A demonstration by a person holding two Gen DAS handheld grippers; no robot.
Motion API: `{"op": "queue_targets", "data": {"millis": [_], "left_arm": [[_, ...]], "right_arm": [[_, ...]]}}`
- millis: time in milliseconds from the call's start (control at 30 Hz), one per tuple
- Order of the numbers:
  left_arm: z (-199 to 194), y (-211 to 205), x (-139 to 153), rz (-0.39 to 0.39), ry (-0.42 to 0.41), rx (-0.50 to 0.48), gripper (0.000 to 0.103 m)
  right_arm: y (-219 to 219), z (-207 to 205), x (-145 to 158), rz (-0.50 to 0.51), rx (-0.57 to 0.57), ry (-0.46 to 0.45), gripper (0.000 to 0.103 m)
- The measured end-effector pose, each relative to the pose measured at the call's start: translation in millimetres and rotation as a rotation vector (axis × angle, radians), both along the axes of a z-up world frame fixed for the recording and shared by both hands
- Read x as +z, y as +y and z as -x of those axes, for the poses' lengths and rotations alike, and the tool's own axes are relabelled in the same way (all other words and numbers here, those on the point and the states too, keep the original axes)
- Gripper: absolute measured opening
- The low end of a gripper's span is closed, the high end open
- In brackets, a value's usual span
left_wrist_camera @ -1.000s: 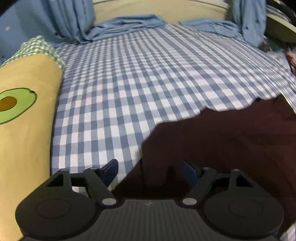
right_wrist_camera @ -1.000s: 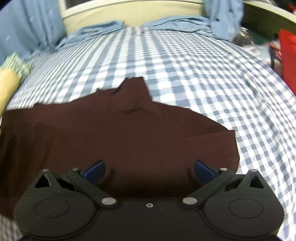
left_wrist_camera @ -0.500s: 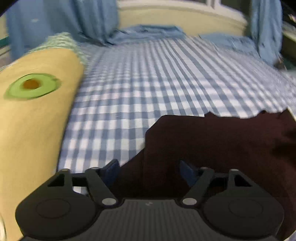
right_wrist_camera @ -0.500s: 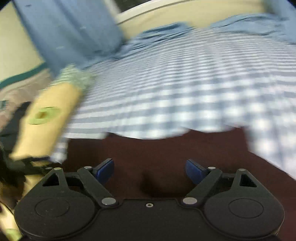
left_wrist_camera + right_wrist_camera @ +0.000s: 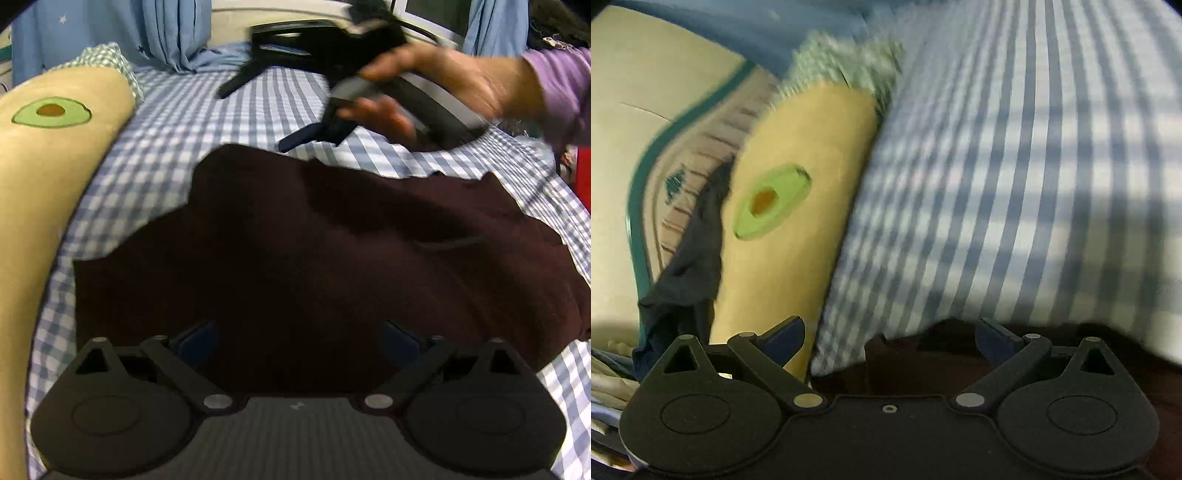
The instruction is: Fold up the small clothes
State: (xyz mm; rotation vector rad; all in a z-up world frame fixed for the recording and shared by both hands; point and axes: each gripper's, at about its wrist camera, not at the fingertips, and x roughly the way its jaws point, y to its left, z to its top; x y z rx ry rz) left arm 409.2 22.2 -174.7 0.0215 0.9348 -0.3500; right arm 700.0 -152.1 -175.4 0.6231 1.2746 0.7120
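Left wrist view: left gripper (image 5: 297, 338) low over the dark maroon garment (image 5: 332, 251), fingers wide apart after just opening further, cloth below the gap but not pinched. Garment spread flat on the blue-and-white checked bedsheet (image 5: 177, 147), filling the near and middle ground. Yellow avocado pillow (image 5: 48, 166) along the left edge. Farther off, right of centre, a hand (image 5: 454, 79) in a purple sleeve (image 5: 561, 81) gripping the right gripper (image 5: 258, 107), blurred, above the sheet beyond the garment's far edge, fingers spread. Blue curtains (image 5: 173, 33) at the far end.

Right wrist view: right gripper (image 5: 890, 338), fingers wide apart, having just reopened, nothing between them. Garment's edge (image 5: 942, 354) only at the near bottom, under the fingers. Checked sheet (image 5: 1015, 184) to the right, avocado pillow (image 5: 798, 206) to the left, dark blue cloth (image 5: 687, 273) hanging left of the pillow. Whole view blurred.
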Motion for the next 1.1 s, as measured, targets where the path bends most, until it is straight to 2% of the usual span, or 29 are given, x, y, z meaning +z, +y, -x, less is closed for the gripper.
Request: {"op": "queue_targets", "data": {"millis": [100,200,267,400,467,567,700,800,867,967,1033,1100], "left_arm": [[2,0,-7,0.016,0.034,0.015,0.102],[4,2,-18,0.043,0.096,0.032,0.102],[7,4,-24,0.045,0.123,0.039,0.102],[15,2,-27,0.004,0.113,-0.005,0.102],[18,-1,-26,-0.016,0.112,-0.023,0.102],[19,-3,-24,-0.027,0.118,-0.028,0.102],[15,-3,-24,-0.011,0.133,0.001,0.102],[11,0,-24,0.009,0.143,0.027,0.102],[7,2,-23,0.022,0.149,0.04,0.102],[-3,13,-15,0.058,0.118,0.073,0.102],[-12,18,-10,0.08,0.093,0.075,0.102],[-27,21,-7,0.062,0.063,0.052,0.102]], "right_arm": [[10,1,-10,-0.031,0.041,0.133,0.099],[12,8,-14,-0.073,0.05,0.205,0.099],[14,5,-18,-0.079,0.002,0.235,0.1],[17,-7,-35,-0.123,-0.093,0.295,0.099],[20,-12,-40,-0.208,-0.139,0.35,0.099],[24,-21,-31,-0.292,-0.179,0.364,0.102],[23,-38,0,-0.4,-0.22,0.332,0.101],[22,-42,33,-0.338,-0.201,0.202,0.101],[14,-35,49,-0.248,-0.173,0.117,0.102],[-19,-1,58,-0.16,-0.175,0.008,0.102],[-55,36,54,-0.128,-0.234,-0.023,0.102],[-102,80,44,-0.099,-0.312,-0.032,0.103]]}}
